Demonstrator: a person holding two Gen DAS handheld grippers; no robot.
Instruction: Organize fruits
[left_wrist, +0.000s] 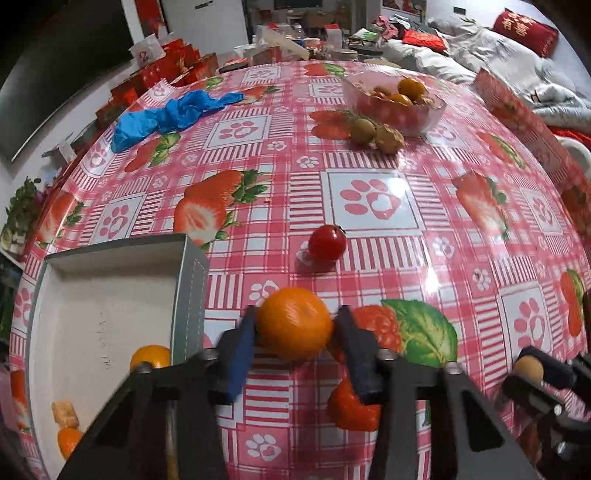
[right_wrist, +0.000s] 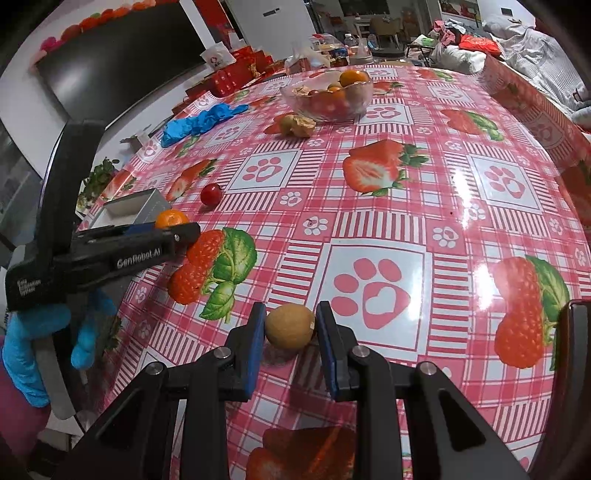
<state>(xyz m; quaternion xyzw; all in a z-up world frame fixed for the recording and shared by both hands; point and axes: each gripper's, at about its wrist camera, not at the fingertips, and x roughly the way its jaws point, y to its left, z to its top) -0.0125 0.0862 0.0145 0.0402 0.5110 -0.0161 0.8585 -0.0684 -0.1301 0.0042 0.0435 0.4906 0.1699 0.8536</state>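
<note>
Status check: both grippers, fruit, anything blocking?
Left gripper shut on orange, beside the open box. Right gripper shut on small tan fruit. Cherry tomato loose ahead; nothing blocking.

glossy plastic tablecloth (right_wrist: 406, 206); clear glass bowl (right_wrist: 327, 99); matt cardboard box (left_wrist: 110, 295).

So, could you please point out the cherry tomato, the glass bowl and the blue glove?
cherry tomato (left_wrist: 327, 243), left wrist view, centre of its skin
glass bowl (right_wrist: 360, 96), right wrist view, right wall
blue glove (left_wrist: 166, 116), left wrist view, crumpled middle
</note>
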